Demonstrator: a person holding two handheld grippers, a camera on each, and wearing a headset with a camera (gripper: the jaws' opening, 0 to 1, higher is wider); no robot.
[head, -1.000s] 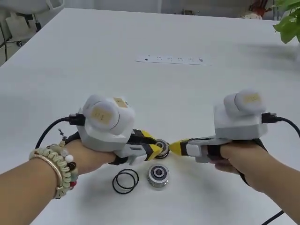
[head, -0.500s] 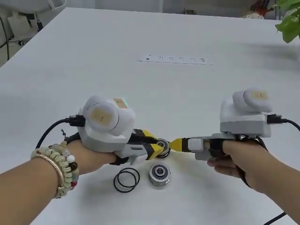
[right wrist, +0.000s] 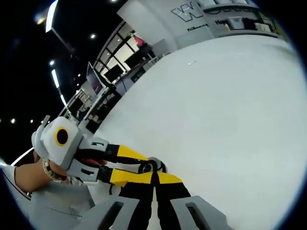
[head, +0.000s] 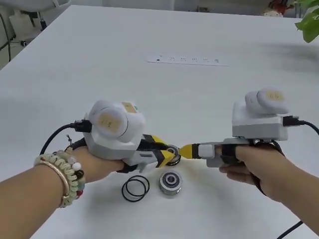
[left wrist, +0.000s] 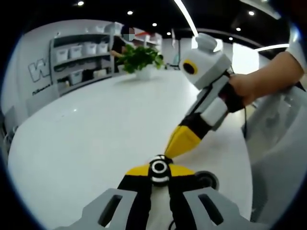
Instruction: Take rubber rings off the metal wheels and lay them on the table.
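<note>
- The left tongs (left wrist: 159,171) are clenched on a small round metal wheel with a dark rim (head: 173,153), one yellow-tipped jaw on each side of it.
- In the left gripper view the wheel's flat round face and pale hub are turned back towards the camera. Its axle therefore runs roughly along the tongs, not across them.
- The right tongs (right wrist: 154,178) are pressed shut, and their yellow tip meets the held wheel at its edge, pointing straight at the left tongs.
- Whether the right tongs pinch a rubber ring between them I cannot tell; the contact spot is too small and partly covered by the jaws.
- The held wheel is raised just above the white tabletop (head: 99,74), between the two hands.
- A second metal wheel (head: 171,181) lies flat on the tabletop just below the tongs, its hub hole facing up.
- Two thin black rubber rings (head: 135,188) lie flat just beside it, overlapping each other.
- Beaded bracelets (head: 62,174) circle the left wrist, and a black cable (head: 55,137) trails from the left gripper's body.
- Well away up the tabletop lies a long white power strip (head: 189,60).
- Green plant leaves (head: 310,22) are cut off at the upper right corner.
</note>
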